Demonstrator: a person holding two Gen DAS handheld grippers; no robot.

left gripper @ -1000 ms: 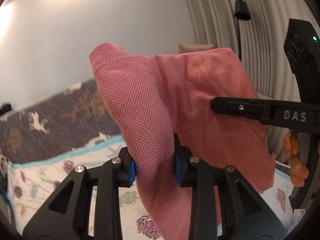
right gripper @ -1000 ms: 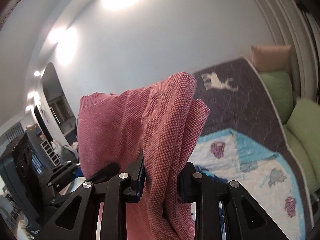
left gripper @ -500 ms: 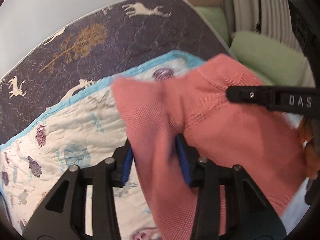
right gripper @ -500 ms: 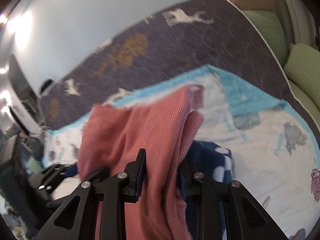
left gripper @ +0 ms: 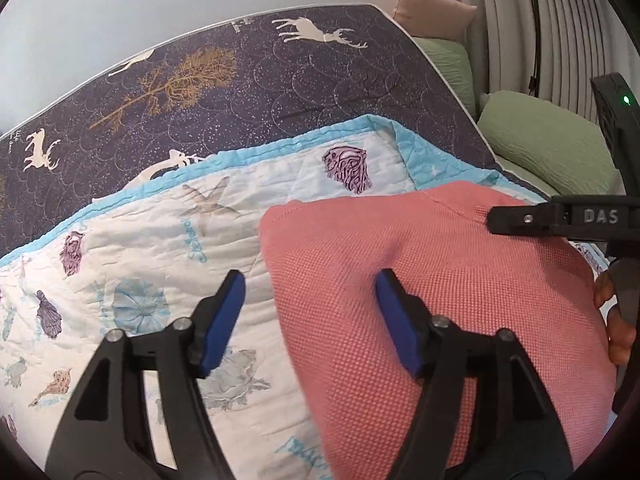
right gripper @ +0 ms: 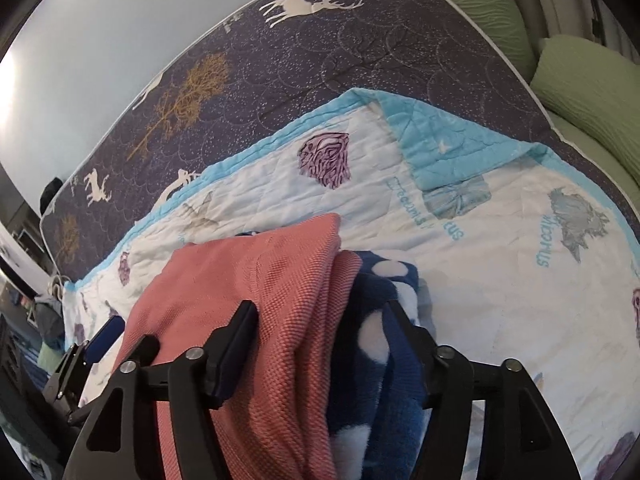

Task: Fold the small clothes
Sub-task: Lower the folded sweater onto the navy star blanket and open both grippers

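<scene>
A folded pink knit garment [left gripper: 432, 300] lies on the white sea-print quilt [left gripper: 140, 240]. My left gripper [left gripper: 308, 320] is open, its jaws wide apart over the garment's left edge, holding nothing. In the right wrist view the pink garment [right gripper: 248, 292] rests on a dark blue fleece with white dots [right gripper: 384, 344]. My right gripper [right gripper: 324, 344] is open, its jaws spread around both fabrics. The right gripper also shows in the left wrist view [left gripper: 560, 220] at the garment's far right edge.
The quilt lies on a dark purple bedspread with deer and trees [left gripper: 240, 80]. Green pillows [left gripper: 552, 148] and a tan pillow [left gripper: 432, 12] sit at the right by a ribbed wall. Room clutter [right gripper: 44, 320] shows beyond the bed's left side.
Both grippers lowered the pink garment from the air onto the bed, then opened and let it go. It now rests on the blue fleece.
</scene>
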